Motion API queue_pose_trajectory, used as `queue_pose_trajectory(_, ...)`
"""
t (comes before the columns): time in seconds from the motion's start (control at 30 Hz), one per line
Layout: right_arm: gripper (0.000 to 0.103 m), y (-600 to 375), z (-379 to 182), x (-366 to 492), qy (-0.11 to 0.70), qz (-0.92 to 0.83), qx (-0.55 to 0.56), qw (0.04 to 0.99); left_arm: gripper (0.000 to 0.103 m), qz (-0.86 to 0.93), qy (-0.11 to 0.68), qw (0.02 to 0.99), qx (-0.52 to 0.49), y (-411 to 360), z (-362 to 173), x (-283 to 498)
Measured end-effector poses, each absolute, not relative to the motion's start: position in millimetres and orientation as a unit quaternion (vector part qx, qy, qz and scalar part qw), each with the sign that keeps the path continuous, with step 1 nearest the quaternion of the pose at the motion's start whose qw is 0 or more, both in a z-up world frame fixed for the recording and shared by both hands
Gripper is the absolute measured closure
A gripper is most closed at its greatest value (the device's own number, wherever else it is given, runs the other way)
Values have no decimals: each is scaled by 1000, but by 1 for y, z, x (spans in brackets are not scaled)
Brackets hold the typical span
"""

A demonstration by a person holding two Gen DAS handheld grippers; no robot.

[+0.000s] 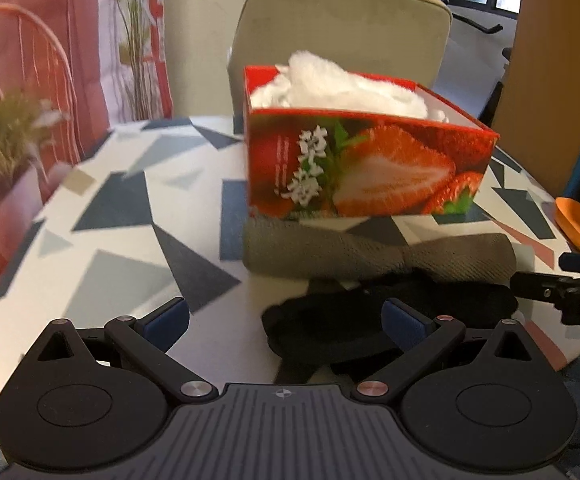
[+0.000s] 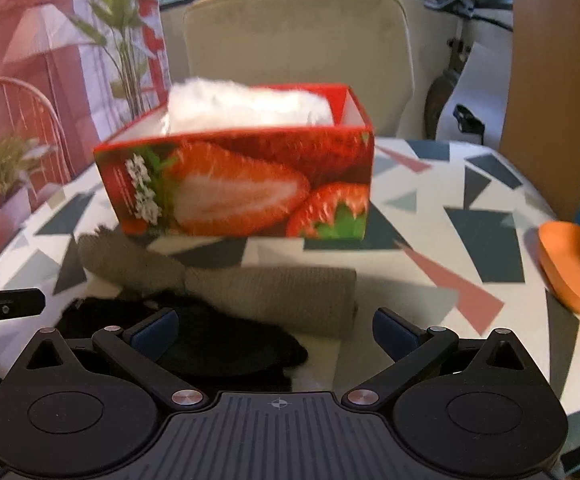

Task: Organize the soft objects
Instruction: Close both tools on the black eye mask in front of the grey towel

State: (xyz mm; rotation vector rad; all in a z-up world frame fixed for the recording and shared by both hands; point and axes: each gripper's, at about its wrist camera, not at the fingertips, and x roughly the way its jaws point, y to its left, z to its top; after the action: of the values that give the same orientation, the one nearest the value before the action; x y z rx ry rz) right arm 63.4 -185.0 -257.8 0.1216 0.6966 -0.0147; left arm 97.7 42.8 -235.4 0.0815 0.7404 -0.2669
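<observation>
A red box [image 1: 370,168] printed with cut strawberries and small white flowers stands straight ahead of both tongs, open at the top. A fluffy white cloth [image 1: 342,88] fills it and bulges above the rim. Between the box and the tongs lies a grey-brown towel [image 1: 374,254], rolled or folded lengthwise, its far edge touching or just beside the foot of the box. Nearer still, overlapping the towel's near edge, is a crumpled black cloth [image 1: 370,320]; it lies by the right finger of the left gripper [image 1: 285,320] and by the left finger of the right gripper [image 2: 275,330].

Both sets of jaws stand wide apart and hold nothing.

Everything rests on a table [image 1: 129,240] covered in white with scattered blue, grey and pink angular shapes. An orange scoop-like dish [image 2: 574,268] sits near the table's edge, well off to the right of both tongs. Beyond the box is a beige upholstered chair [image 2: 298,52]; to the left are a red wire chair [image 1: 25,76] and green plants [image 1: 5,148], with windows behind.
</observation>
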Motion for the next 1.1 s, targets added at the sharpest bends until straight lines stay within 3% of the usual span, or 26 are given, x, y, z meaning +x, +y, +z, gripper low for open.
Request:
queue_pose_trajectory(0.33,1,-181,-282,72,417,-15,37,908,0,-161,407,897,63,29,-250,99)
queue_pose_trajectory(0.67,1,-170,-283,73,427,14,11,904,2,-192,423,882,71,22,-256,99)
queue_pose_trajectory(0.93,1,-155,-285,71,441,50,-20,896,34,-216,447,866,63,17,-265,102)
queue_pose_trajectory(1.1,13,-166,-296,81,466,26,0,884,37,-242,453,856,64,12,-270,99)
